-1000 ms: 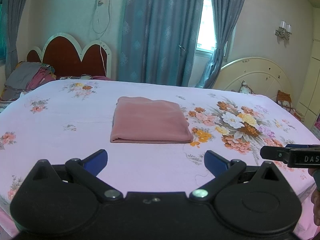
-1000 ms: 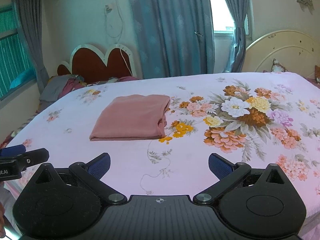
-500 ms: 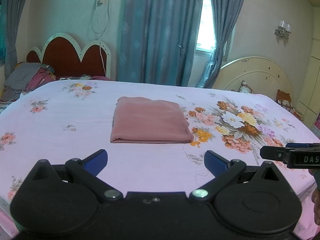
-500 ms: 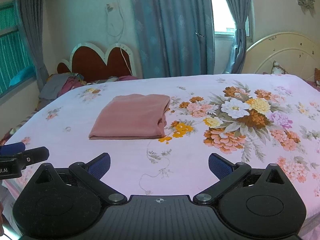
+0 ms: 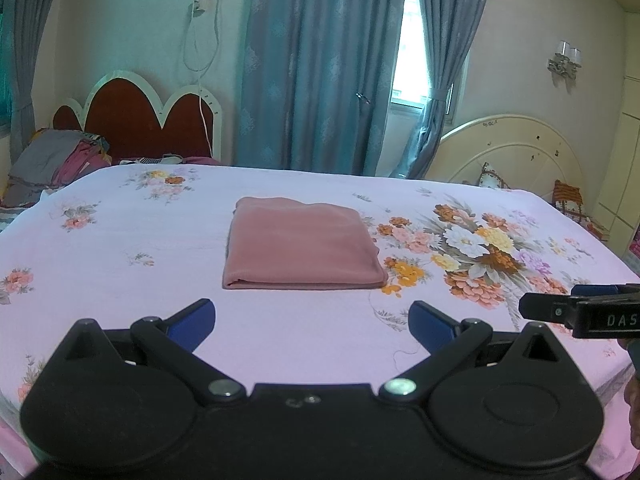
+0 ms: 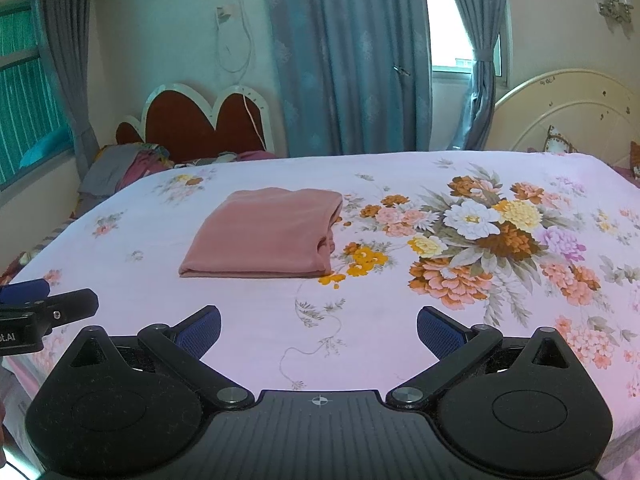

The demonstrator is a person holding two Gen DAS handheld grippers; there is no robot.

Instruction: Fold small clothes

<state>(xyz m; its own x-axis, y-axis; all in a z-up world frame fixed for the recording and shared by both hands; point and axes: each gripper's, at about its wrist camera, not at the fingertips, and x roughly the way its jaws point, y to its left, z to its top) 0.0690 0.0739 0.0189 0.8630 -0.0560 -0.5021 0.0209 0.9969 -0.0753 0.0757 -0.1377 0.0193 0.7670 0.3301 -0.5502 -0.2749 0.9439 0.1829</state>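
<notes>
A pink garment (image 5: 300, 244) lies folded into a neat rectangle in the middle of the bed; the right wrist view shows the same pink garment (image 6: 266, 234) with its layered edge to the right. My left gripper (image 5: 312, 322) hovers over the near edge of the bed, open and empty, a short way in front of the fold. My right gripper (image 6: 318, 330) is likewise open with nothing between its blue pads, to the right of the garment and back from it. Each gripper shows at the edge of the other's view.
The bed carries a lilac sheet (image 5: 120, 240) with a large flower print (image 6: 480, 236) on its right side. A pile of clothes (image 5: 56, 164) lies at the far left by a red headboard (image 5: 140, 120). Blue curtains (image 5: 320, 64) hang behind.
Hardly anything has changed: both grippers stay open and nearly still, with only a slight drift of the views. The garment has not moved.
</notes>
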